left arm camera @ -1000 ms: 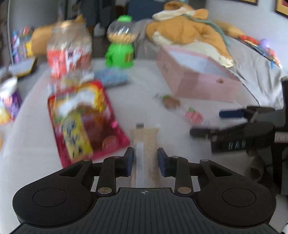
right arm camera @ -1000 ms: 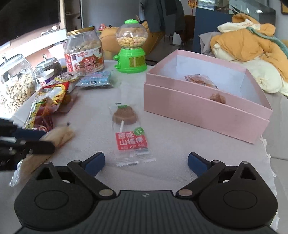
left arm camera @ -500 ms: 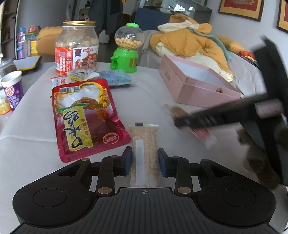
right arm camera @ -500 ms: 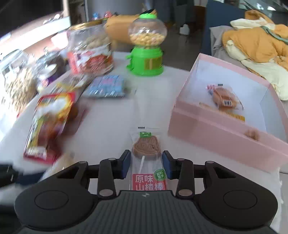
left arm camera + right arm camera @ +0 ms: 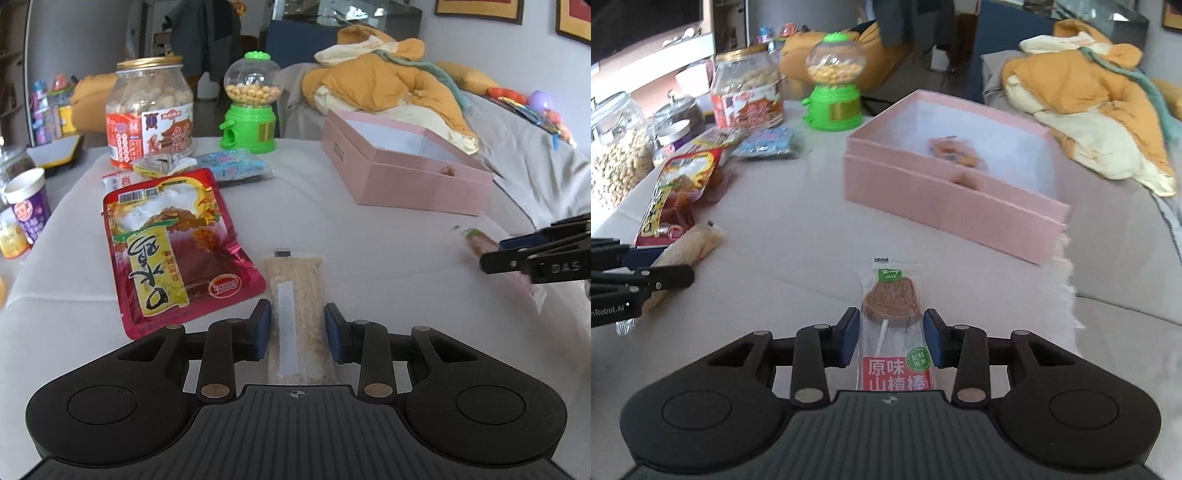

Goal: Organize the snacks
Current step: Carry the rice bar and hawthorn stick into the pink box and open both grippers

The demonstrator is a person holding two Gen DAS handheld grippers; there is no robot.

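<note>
Two grippers each clamp a snack near a pink box (image 5: 953, 206).
Right gripper (image 5: 891, 341) pinches a lollipop (image 5: 891, 301) before the box; left gripper (image 5: 297, 330) grips a cracker pack (image 5: 295, 291) farther left.

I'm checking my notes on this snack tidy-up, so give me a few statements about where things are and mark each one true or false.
1. The right gripper is shut on the wrapped lollipop. True.
2. The left gripper holds the red snack packet. False: it is shut on the long pale snack bar; the packet lies beside it on the table.
3. The pink box is empty. False: at least one wrapped snack lies inside.
4. The green candy dispenser stands upright beside the peanut jar. True.
</note>
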